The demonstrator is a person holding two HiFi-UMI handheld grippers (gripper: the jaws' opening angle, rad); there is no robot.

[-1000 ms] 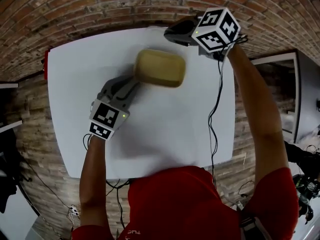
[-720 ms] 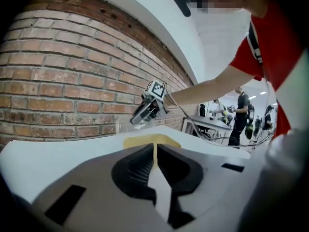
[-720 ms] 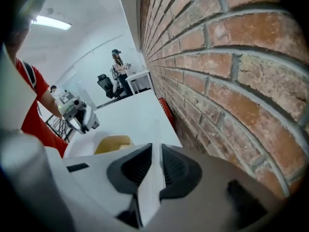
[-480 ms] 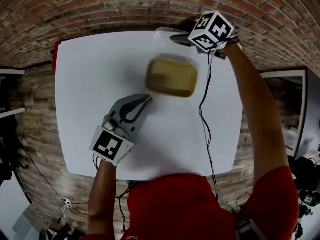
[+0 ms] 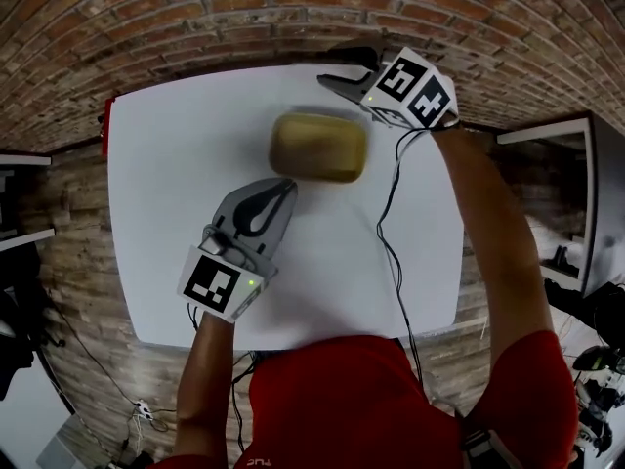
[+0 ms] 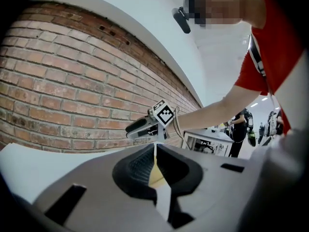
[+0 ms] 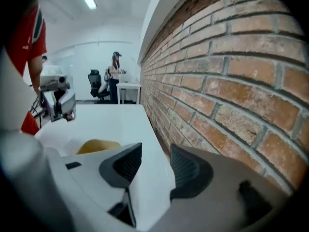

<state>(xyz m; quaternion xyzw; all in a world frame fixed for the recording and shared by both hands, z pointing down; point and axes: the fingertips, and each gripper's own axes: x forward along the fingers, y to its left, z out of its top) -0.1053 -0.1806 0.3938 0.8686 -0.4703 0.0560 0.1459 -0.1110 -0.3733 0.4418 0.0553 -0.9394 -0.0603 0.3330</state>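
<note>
On the white desk (image 5: 176, 164), toward its far side, a yellow block (image 5: 318, 147), oblong with rounded corners, lying flat and free of both tongs. Just beside its near left corner, the left tongs (image 5: 285, 186), clenched shut on nothing, tips pointing at the block. Past its far right corner, the right tongs (image 5: 337, 69), released, jaws apart and empty, near the desk's far edge. Beyond that edge, a brick wall (image 5: 195, 8).

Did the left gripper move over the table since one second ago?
Yes. In the head view the left gripper has drawn back from the brick wall toward the table's near edge; its tip is now at the block's near corner.
</note>
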